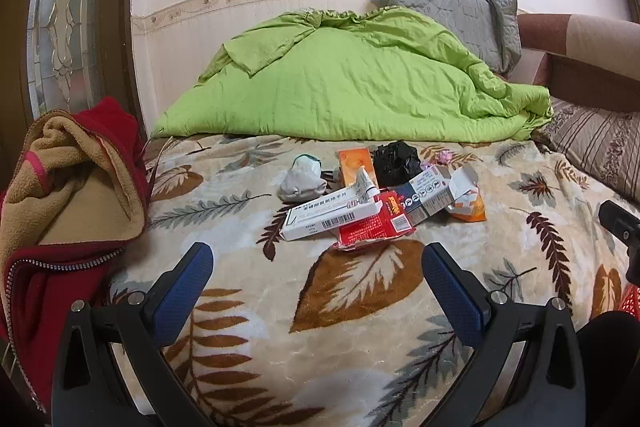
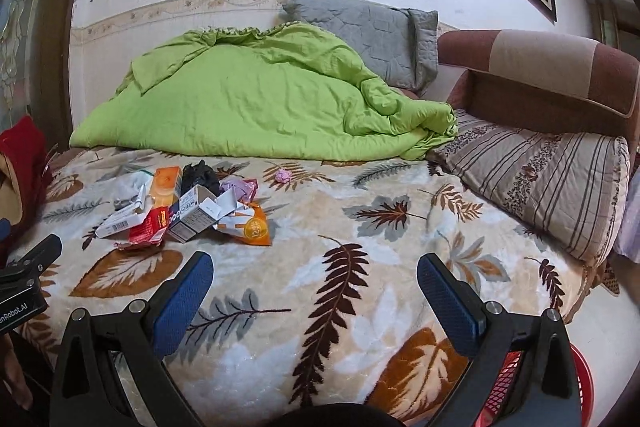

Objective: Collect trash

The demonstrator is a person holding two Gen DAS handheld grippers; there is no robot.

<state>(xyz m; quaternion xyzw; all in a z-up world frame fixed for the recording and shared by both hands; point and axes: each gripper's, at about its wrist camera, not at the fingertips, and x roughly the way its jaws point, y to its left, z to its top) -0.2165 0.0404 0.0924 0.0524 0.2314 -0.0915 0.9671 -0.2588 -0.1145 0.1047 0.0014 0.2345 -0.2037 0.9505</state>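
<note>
A pile of trash lies on the leaf-patterned blanket (image 1: 360, 291): a white carton (image 1: 328, 217), a red wrapper (image 1: 374, 227), an orange box (image 1: 354, 165), a black bag (image 1: 396, 159), a blue-white box (image 1: 430, 195), an orange packet (image 1: 470, 207) and a grey mask (image 1: 302, 179). My left gripper (image 1: 318, 267) is open and empty, just short of the pile. In the right wrist view the pile (image 2: 180, 211) lies to the left, with a pink crumpled wad (image 2: 283, 175) apart. My right gripper (image 2: 316, 279) is open and empty over bare blanket.
A green quilt (image 1: 352, 83) and grey pillow (image 1: 452, 15) lie at the back. A red and tan jacket (image 1: 60, 195) sits at the left. A striped pillow (image 2: 540, 183) lies at the right. A red mesh basket (image 2: 508, 379) stands below the bed's front right edge.
</note>
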